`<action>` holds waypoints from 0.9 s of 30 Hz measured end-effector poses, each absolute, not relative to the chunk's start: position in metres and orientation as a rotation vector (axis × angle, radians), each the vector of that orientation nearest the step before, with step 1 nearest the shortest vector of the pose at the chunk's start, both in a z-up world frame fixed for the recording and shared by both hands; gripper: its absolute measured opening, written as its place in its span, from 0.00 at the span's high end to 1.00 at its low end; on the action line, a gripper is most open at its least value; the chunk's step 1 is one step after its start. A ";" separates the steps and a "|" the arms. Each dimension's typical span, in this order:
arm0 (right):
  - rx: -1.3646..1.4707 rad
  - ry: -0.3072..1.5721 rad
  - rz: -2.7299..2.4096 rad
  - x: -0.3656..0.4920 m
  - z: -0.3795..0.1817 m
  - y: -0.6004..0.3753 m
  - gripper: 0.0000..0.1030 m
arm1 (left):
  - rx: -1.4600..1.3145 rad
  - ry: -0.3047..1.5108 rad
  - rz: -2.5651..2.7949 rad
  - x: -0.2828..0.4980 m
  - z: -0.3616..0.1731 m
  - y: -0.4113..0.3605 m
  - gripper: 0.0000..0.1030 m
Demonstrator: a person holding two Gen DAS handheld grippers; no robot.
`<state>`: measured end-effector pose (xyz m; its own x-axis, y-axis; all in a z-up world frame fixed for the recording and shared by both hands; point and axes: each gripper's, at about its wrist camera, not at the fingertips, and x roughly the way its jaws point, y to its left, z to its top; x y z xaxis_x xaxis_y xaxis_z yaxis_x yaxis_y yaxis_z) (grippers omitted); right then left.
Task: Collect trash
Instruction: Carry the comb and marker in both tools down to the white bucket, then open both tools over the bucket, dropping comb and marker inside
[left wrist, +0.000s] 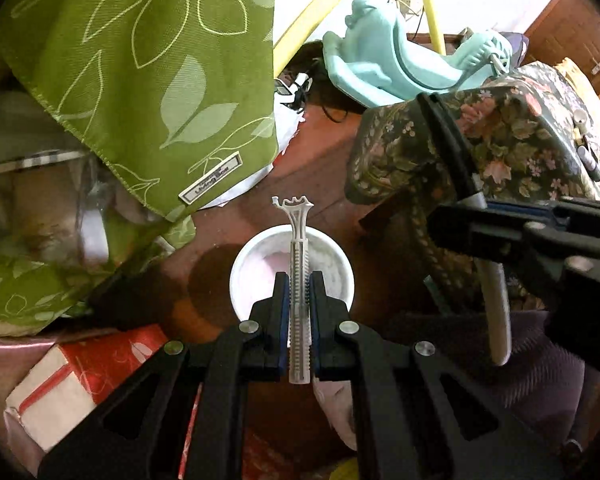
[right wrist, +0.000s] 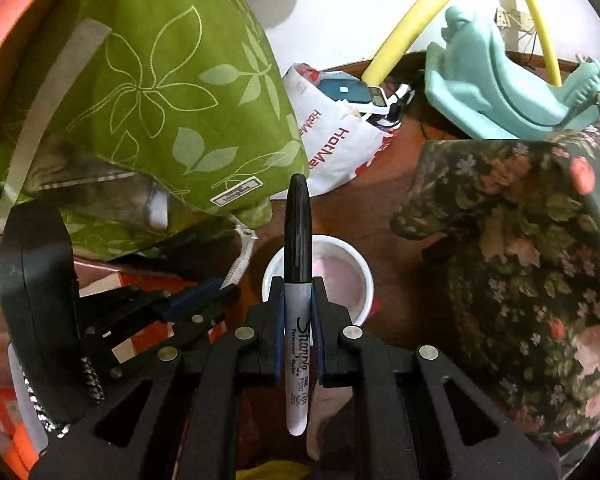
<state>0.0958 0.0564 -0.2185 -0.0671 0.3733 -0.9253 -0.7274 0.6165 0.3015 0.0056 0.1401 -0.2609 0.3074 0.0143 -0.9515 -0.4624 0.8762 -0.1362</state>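
My left gripper [left wrist: 299, 280] is shut on a white ribbed plastic stick [left wrist: 299, 264] with a forked tip, held above a round white cup [left wrist: 340, 264] on the wooden floor. My right gripper [right wrist: 298, 284] is shut on a black Sharpie marker [right wrist: 297, 240], held over the same white cup [right wrist: 360, 280]. The right gripper with the marker also shows at the right of the left wrist view [left wrist: 476, 208]. The left gripper with the stick shows at the left of the right wrist view [right wrist: 224, 292].
A green leaf-print cloth bag [left wrist: 148, 72] hangs at left. A floral-covered piece [left wrist: 500, 136] stands at right. A teal plastic seat [left wrist: 396, 64] and yellow hose [right wrist: 412, 16] lie behind. A white shopping bag [right wrist: 332, 148] and a red-and-white box [left wrist: 72, 376] lie on the floor.
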 end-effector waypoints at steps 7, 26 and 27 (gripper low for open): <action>-0.314 1.419 0.923 0.105 -0.228 0.056 0.72 | -0.410 1.244 0.352 0.008 -0.261 0.142 0.74; -0.257 1.197 0.881 0.105 -0.152 -0.008 0.72 | -0.328 1.155 0.307 0.020 -0.201 0.101 0.74; -0.251 1.179 0.875 0.107 -0.146 -0.014 0.72 | -0.320 1.145 0.300 0.023 -0.195 0.096 0.74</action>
